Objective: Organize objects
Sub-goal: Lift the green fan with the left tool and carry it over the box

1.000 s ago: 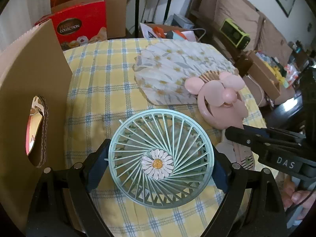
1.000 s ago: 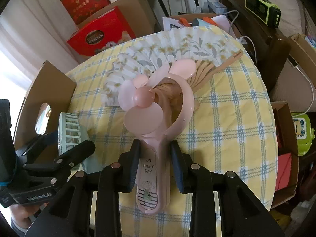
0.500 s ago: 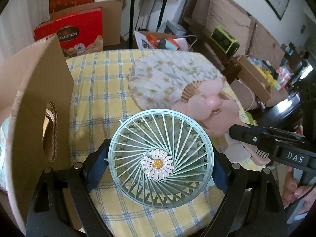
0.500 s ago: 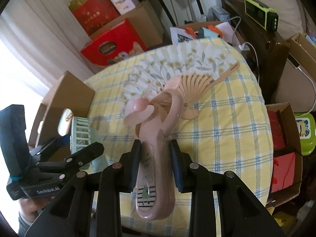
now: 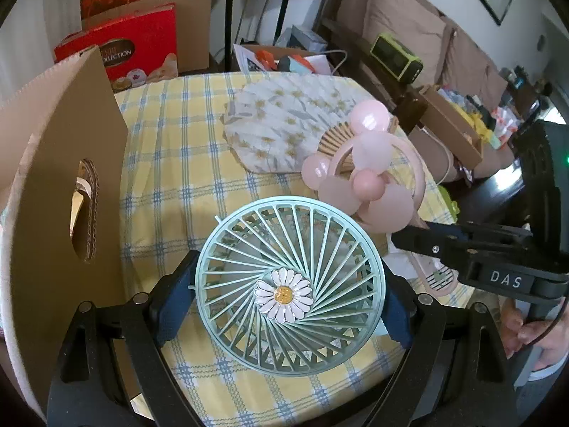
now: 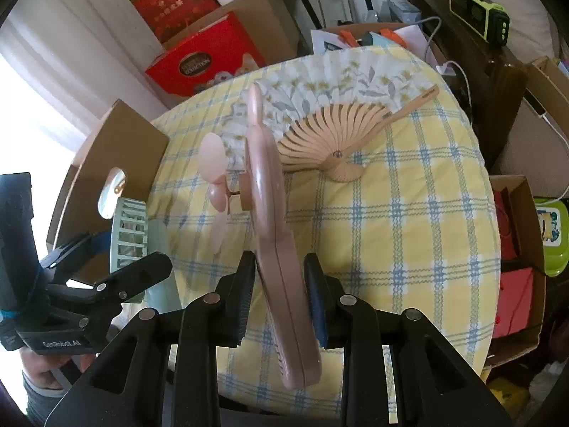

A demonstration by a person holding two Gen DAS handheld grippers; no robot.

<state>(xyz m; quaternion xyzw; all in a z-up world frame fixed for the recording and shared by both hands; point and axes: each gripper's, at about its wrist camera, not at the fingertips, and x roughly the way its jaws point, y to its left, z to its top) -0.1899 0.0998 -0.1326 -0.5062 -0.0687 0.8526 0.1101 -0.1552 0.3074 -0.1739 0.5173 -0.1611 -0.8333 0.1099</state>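
A round table (image 6: 409,213) under a yellow cloth with blue checks fills the middle of a crowded room. A folding paper fan (image 6: 338,82) lies spread open on the cloth, its wooden ribs toward the near edge. An open cardboard box (image 5: 67,192) with a hand hole stands at the table's left side. Behind it are a red gift box (image 5: 142,46) and more cartons; a sofa (image 5: 409,25) runs along the right wall, with a green-edged radio (image 5: 396,57) on dark furniture in front of it.

The left gripper (image 5: 290,279) has its jaws spread wide and pressed on the rim of a mint-green fan (image 5: 290,295) with a daisy at its hub, held above the cloth. The right gripper (image 6: 281,295) pinches the handle of a pink hand fan (image 6: 274,220), lifted clear of the table just beside the green one.
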